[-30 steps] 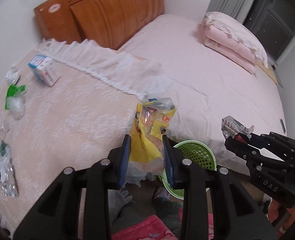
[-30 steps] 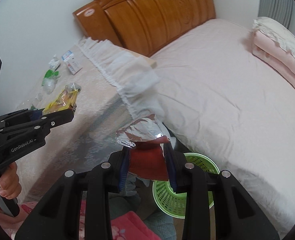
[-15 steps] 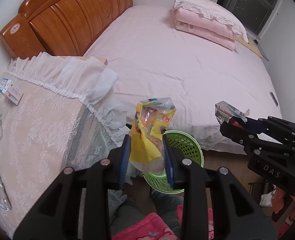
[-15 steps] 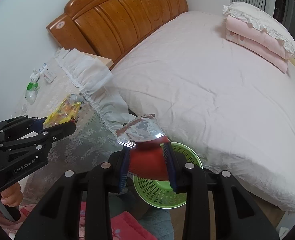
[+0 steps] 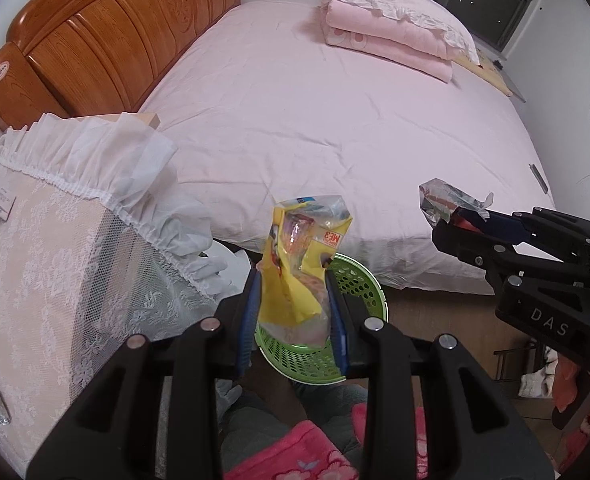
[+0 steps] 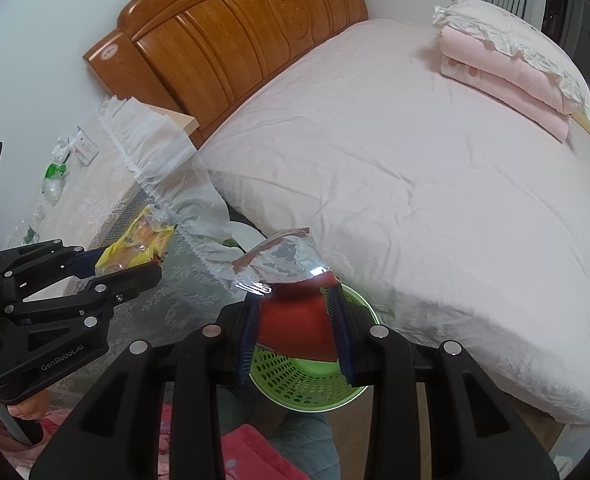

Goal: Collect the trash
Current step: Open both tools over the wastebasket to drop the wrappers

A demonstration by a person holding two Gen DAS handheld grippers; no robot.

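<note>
Left tongs (image 5: 293, 304) grip a crumpled yellow plastic wrapper (image 5: 303, 264), right tongs (image 6: 297, 328) a red foil packet (image 6: 295, 316); centre each over the green perforated plastic basket (image 5: 355, 280) before releasing.

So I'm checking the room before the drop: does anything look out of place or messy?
Yes. Wrappers and a small carton still litter the lace-covered side table. The lace cover's frill hangs bunched over the corner. The bed looks tidy, and the green basket stands upright on the floor.
</note>
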